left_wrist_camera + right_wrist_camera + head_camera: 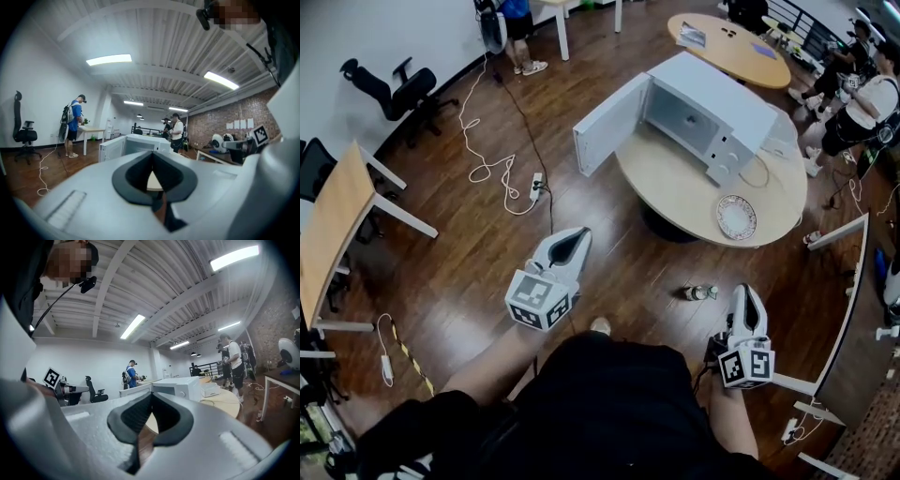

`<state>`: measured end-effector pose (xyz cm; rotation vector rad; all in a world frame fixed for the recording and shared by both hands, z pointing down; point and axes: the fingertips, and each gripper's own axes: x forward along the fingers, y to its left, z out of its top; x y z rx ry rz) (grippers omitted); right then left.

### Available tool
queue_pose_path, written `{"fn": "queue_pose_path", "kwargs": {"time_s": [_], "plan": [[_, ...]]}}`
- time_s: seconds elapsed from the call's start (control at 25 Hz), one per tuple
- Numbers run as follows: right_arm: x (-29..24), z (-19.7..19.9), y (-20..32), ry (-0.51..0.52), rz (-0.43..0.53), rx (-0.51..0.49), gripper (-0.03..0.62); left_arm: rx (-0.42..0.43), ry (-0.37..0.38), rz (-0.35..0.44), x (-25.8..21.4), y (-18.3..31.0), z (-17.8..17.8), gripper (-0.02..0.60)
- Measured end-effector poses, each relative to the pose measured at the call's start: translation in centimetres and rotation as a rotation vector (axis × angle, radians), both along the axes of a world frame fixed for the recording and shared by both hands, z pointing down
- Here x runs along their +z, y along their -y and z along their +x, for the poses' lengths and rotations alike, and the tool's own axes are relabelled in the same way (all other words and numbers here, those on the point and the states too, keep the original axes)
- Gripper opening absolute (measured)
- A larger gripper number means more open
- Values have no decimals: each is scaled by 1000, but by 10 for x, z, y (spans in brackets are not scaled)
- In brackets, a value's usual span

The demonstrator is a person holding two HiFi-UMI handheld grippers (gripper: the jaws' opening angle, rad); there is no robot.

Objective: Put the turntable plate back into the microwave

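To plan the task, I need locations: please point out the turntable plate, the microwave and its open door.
turntable plate (736,217): head view, its centre.
microwave (724,101): head view, its top.
door (609,124): head view, panel's middle.

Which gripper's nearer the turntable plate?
Right. The right gripper is short of the turntable plate, almost in line with it; the left gripper is farther, off to its left.

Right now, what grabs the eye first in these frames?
The white microwave stands with its door swung open on the round table, upper centre of the head view. The patterned turntable plate lies on the table near its front edge, outside the microwave. In the foreground the left gripper and right gripper point toward the table, jaws together, nothing in them.
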<state>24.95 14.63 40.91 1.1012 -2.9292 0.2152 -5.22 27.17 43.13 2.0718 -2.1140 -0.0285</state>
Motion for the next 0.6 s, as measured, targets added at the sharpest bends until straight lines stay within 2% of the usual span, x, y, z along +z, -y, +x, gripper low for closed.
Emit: {"fn": "queue_pose_path", "kwargs": {"time_s": [0.28,0.44,0.6], "plan": [[-4,-24,-2,6,12,11,2,-4,28,52,-7,0,-23,3],[-3,-32,-5,-15,4,8,2,-26,10,47,-4,0,-41,3],[-4,-35,-4,-35,4,12,2,1,24,45,0,4,-40,3]]}}
